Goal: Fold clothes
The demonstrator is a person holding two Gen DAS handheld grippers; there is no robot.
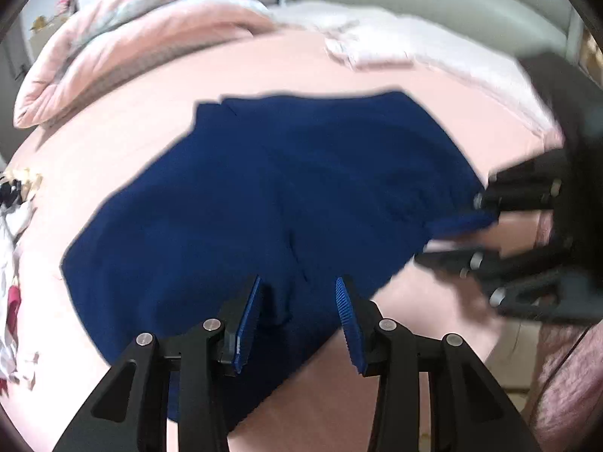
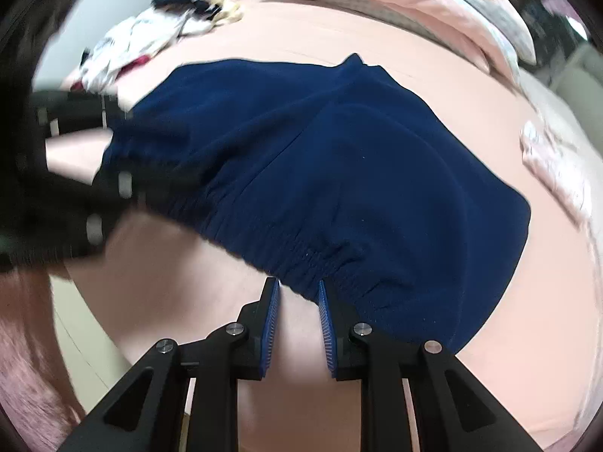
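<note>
Navy blue shorts [image 1: 286,196] lie spread flat on the pink bed sheet [image 1: 188,94], elastic waistband [image 2: 286,248] toward the near edge. My left gripper [image 1: 299,286] hovers over the near part of the shorts, open, its blue pads apart and not pressing the cloth. My right gripper [image 2: 297,290] stands at the waistband's edge, open by a narrow gap with pink sheet showing between the pads. In the left wrist view the right gripper [image 1: 467,229] is blurred at the shorts' right corner. In the right wrist view the left gripper [image 2: 109,147] is blurred at the left.
A folded pink quilt [image 1: 113,49] lies along the back of the bed. A pale folded garment [image 1: 377,49] sits at the back right, and a pile of mixed clothes [image 2: 150,45] at the far side. The bed edge and floor [image 1: 520,346] are near, beside a fuzzy pink sleeve [image 1: 565,395].
</note>
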